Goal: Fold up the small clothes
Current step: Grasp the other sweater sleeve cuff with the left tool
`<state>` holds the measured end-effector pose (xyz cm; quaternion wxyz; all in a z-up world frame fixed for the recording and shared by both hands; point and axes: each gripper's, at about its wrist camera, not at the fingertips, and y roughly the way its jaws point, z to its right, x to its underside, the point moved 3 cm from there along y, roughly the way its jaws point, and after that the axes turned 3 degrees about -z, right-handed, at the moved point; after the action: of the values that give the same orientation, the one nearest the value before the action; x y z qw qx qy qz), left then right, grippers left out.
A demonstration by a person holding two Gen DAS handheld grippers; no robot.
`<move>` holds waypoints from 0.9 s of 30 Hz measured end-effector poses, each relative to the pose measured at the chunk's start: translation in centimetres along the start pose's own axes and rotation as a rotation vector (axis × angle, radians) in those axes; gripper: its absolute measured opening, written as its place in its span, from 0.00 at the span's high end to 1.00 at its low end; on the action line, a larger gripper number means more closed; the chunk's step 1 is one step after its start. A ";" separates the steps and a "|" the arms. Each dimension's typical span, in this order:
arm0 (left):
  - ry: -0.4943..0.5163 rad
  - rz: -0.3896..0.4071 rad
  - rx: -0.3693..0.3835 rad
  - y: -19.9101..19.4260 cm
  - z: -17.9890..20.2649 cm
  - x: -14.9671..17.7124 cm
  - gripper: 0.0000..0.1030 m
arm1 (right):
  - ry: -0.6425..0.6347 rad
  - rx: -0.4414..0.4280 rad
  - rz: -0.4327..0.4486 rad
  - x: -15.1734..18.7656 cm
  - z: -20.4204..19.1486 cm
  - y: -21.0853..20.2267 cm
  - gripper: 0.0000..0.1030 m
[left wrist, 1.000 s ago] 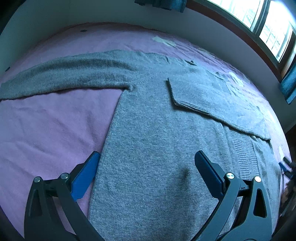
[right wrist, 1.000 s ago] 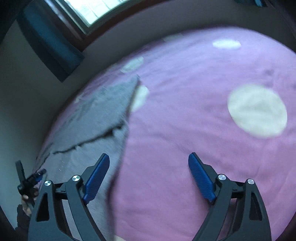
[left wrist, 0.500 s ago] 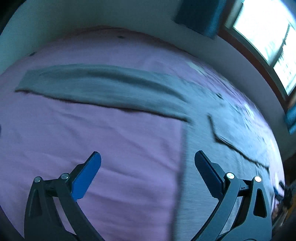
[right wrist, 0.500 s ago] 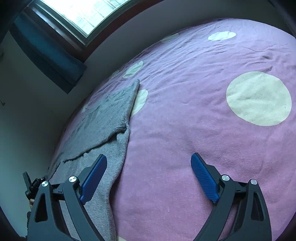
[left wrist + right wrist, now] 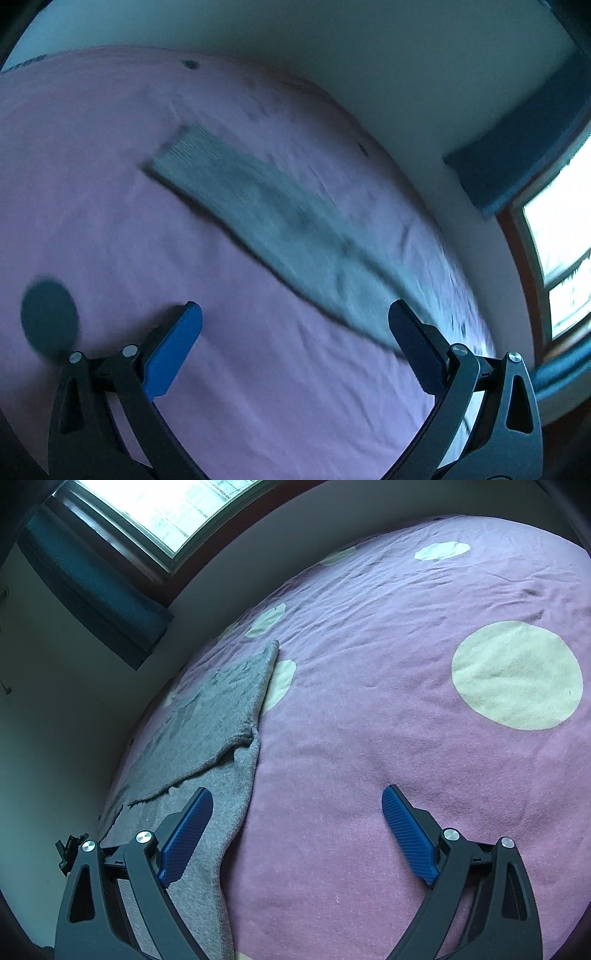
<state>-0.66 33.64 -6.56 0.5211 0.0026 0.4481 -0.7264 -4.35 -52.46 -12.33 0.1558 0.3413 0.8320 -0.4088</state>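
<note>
A grey knit sweater lies flat on a purple bedspread. In the left wrist view only its outstretched sleeve (image 5: 266, 221) shows, blurred, running from the ribbed cuff at upper left toward the lower right. My left gripper (image 5: 295, 328) hangs open above bare bedspread, the sleeve just beyond its right finger. In the right wrist view the sweater's body (image 5: 218, 738) lies at the left with one sleeve folded across it. My right gripper (image 5: 297, 819) is open and empty; its left finger is over the sweater's side edge, its right finger over bedspread.
The purple bedspread (image 5: 388, 701) carries pale round spots (image 5: 517, 674). A grey wall, blue curtain (image 5: 99, 579) and window (image 5: 166, 509) border the bed. A dark round spot (image 5: 50, 317) lies at the left in the left wrist view.
My left gripper has swung left from the sweater's body along the outstretched sleeve toward its cuff. My right gripper has barely shifted and stays open.
</note>
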 end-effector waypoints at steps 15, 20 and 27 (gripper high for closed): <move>-0.126 0.048 -0.018 2.2 -2.9 -6.5 0.14 | 0.018 0.000 0.016 -0.5 0.3 -0.1 0.11; -0.175 0.019 -0.032 2.9 -4.1 -7.3 0.52 | 0.022 -0.002 0.019 -0.5 0.3 -0.1 0.11; -0.036 -0.029 -0.115 3.7 -1.4 -7.4 0.96 | 0.020 -0.002 0.018 -0.7 0.3 0.0 0.10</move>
<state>4.87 39.95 -6.33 0.5178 -0.0471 0.4795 -0.7069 -3.85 -53.08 -12.12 0.1514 0.3528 0.8309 -0.4029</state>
